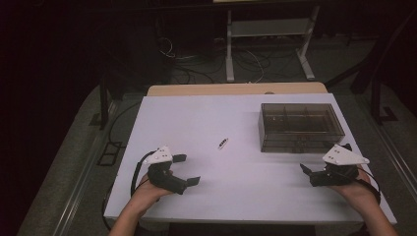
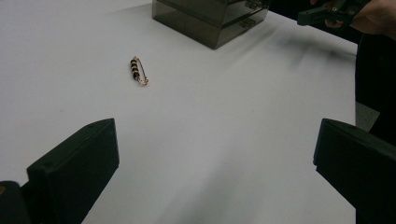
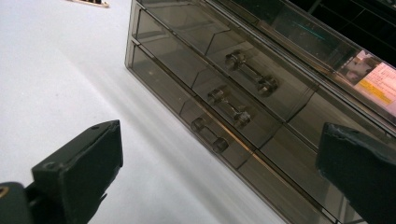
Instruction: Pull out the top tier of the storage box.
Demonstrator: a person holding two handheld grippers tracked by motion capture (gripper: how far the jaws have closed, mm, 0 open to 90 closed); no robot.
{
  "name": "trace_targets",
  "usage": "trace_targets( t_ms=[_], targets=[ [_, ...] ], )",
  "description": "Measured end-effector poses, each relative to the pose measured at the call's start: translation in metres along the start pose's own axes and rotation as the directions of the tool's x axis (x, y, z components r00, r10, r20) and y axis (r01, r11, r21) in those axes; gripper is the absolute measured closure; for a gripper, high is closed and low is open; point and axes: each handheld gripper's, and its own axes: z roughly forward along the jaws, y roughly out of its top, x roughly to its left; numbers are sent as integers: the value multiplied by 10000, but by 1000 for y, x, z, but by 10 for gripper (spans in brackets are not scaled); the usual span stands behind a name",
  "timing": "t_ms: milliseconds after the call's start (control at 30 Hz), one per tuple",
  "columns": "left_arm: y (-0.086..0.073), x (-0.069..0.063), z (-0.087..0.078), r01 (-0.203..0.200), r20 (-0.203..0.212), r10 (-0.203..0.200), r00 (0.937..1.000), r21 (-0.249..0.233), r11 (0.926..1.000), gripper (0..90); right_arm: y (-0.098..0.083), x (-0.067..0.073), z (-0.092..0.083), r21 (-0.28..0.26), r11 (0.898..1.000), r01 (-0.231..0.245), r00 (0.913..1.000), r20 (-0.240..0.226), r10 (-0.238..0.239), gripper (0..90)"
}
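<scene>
Two grippers are in my hands, and both have their jaws spread wide with nothing between them. My left gripper (image 1: 184,169) hovers low over the white table (image 1: 211,123), on the near side and well away from the smoky drawer box (image 1: 300,127), which I take as my landmark. My right gripper (image 1: 309,173) sits just in front of that box, near its front right corner, apart from it and not touching.

The beaded pin (image 1: 223,143) lies flat on the table, to the left of the box and a little nearer to me than its front face, well apart from both grippers. In the left gripper view the beaded pin (image 2: 138,71) shows dark beads on a thin gold-coloured wire, lying ahead of my open jaws, with the drawer box (image 2: 210,18) farther off behind it and my right gripper (image 2: 327,14) beyond the box's corner.

In the right gripper view the drawer box (image 3: 243,93) fills the space ahead, its three clear handles (image 3: 227,107) stacked one above another on the shut drawers.
</scene>
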Motion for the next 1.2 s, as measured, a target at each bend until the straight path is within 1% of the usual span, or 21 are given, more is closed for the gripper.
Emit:
trace_targets(
  t_ms=[267, 500, 667, 967, 1100, 1200],
  targets=[
    [0, 0, 0, 3, -9, -3, 10000, -18, 10000, 0, 1, 1, 0, 47, 9997, 220, 9997, 102, -221, 3],
    [0, 0, 1, -12, -21, 13, 10000, 10, 10000, 0, 2, 2, -2, 16, 9990, 443, 9985, 328, -444, 3],
    [0, 0, 0, -19, -26, 19, 10000, 4, 10000, 0, 2, 2, -1, 32, 9985, 539, 9978, 372, -540, 3],
    [0, 0, 0, -3, -70, 3, 10000, -38, 10000, 0, 3, 4, -2, 72, 9961, 879, 9946, 555, -882, 3],
    [0, 0, 0, 35, -59, -35, 10000, -39, 10000, 0, 4, 4, -2, 61, 9954, 960, 9933, 639, -962, 3],
    [1, -1, 0, -18, -72, 18, 10000, -25, 10000, 0, 4, 5, -2, 95, 9941, 1081, 9918, 676, -1085, 3]
  ],
)
